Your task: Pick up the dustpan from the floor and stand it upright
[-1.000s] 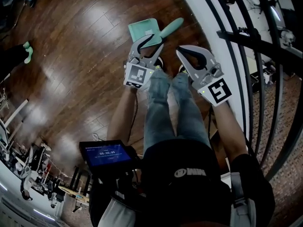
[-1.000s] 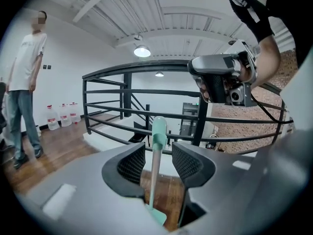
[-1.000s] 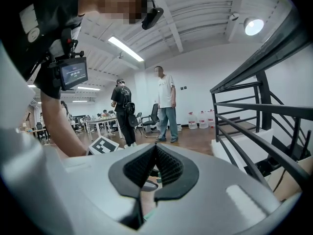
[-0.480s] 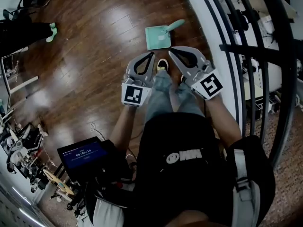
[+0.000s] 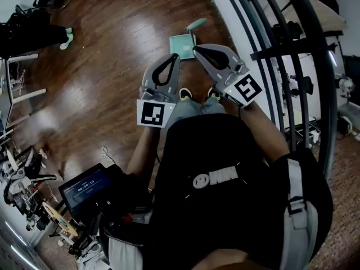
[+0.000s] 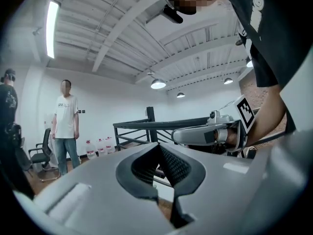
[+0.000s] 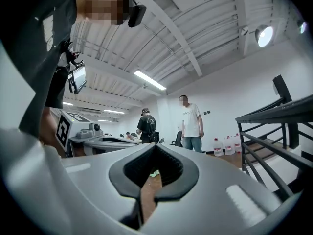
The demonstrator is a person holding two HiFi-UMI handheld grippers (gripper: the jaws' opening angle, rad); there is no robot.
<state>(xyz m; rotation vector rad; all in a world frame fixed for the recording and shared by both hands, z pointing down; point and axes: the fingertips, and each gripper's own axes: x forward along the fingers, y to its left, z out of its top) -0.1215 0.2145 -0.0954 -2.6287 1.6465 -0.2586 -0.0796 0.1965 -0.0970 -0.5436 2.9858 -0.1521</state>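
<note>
- Both tools are empty: the left gripper point(image 5: 174, 59) and the right gripper point(image 5: 197, 50) each have their jaws pressed together with nothing between them.
- One teal dustpan point(image 5: 183, 45) sits on the wooden floor point(image 5: 112, 66) ahead of the person's shoes and near the black railing point(image 5: 292, 48). Neither gripper touches it.
- Closed jaws reaching down would likely only shove the pan across the glossy boards, so they need to open first.
- A grip on the handle point(image 5: 196, 24) taken off-centre could let the pan swing or topple once it is stood up.
- Only the head view shows the dustpan. The gripper views look level across the room at a bystander point(image 7: 191, 124) and water jugs point(image 7: 222, 146), and they show the jaw closure closely.
</note>
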